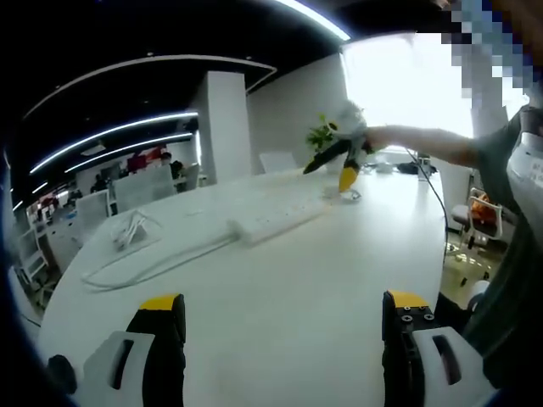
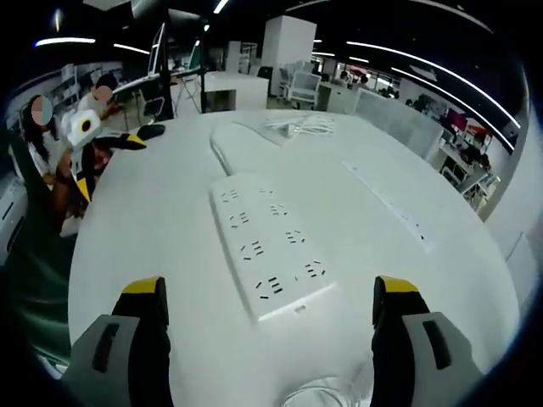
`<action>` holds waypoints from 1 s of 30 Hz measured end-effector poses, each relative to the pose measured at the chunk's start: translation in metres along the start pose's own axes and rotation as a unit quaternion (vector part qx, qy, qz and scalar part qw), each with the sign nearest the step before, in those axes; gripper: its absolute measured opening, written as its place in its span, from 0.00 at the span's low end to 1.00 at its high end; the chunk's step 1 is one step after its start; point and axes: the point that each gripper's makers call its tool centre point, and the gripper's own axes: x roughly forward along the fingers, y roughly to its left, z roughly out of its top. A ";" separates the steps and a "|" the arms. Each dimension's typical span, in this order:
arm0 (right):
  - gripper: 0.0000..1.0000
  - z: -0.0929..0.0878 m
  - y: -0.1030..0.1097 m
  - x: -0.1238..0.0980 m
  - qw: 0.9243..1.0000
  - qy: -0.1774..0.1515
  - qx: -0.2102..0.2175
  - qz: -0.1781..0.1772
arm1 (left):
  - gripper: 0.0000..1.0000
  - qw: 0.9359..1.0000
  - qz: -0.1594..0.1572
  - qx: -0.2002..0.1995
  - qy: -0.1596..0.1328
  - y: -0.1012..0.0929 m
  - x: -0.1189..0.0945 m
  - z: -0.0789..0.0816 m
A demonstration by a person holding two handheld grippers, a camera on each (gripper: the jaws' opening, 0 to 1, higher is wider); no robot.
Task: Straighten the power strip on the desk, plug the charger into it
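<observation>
A long white power strip (image 2: 267, 246) lies flat on the white desk (image 2: 144, 220), straight ahead of my right gripper (image 2: 267, 298), which hangs open just short of its near end with nothing between the jaws. In the left gripper view the same power strip (image 1: 280, 219) lies mid-desk, its white cord (image 1: 153, 264) looping off to the left. My left gripper (image 1: 284, 312) is open and empty, well short of the strip. A white charger with bundled cable (image 1: 131, 227) rests at the far left, and this charger bundle (image 2: 297, 125) lies beyond the strip's far end.
A person's arm (image 1: 424, 144) holds the right gripper (image 1: 344, 165) over the desk's far side beside a green plant (image 1: 322, 134). The left gripper (image 2: 85, 157) shows at the desk's left edge. A narrow slot (image 2: 390, 203) runs along the desk. Office desks and chairs stand behind.
</observation>
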 end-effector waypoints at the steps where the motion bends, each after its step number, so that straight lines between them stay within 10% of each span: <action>1: 1.00 0.000 0.001 -0.001 1.000 -0.002 0.001 0.000 | 1.00 1.000 0.000 0.001 -0.001 0.000 0.000 0.001; 30: 1.00 -0.007 -0.005 -0.045 0.997 -0.050 0.027 -0.061 | 1.00 1.000 0.004 0.006 0.014 0.002 0.001 -0.002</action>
